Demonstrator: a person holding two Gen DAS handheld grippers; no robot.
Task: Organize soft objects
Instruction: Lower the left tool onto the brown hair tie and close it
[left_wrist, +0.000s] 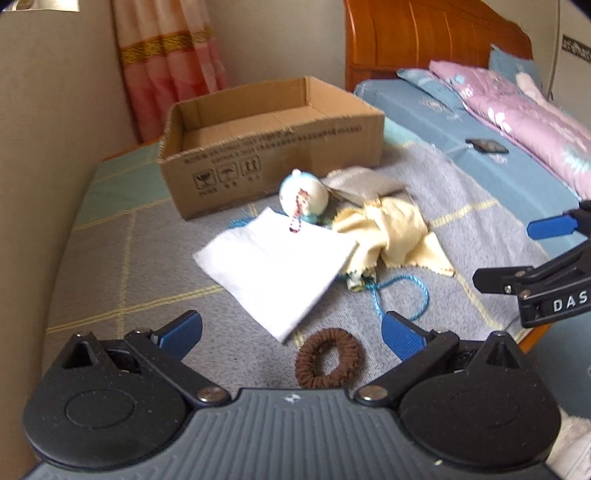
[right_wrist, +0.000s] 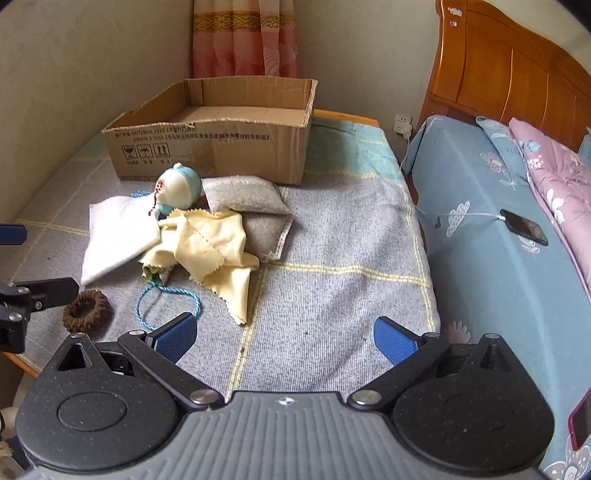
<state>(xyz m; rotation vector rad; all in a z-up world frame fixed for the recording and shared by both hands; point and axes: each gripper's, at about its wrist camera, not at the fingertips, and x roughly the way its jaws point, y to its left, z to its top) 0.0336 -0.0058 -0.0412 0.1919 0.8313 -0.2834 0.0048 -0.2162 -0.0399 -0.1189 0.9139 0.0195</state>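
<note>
Both left gripper and right gripper gaped empty; brown scrunchie looked light, squashy, best pinched across its ring.

Left gripper — jaws wide apart, empty; right gripper — same.

Both wrist views face the cardboard box closely.

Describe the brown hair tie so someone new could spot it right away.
Start at the open cardboard box on the grey blanket and come toward the cameras past the pile of cloths. The brown hair tie lies alone beside the blue cord: the only dark, fuzzy ring.
</note>
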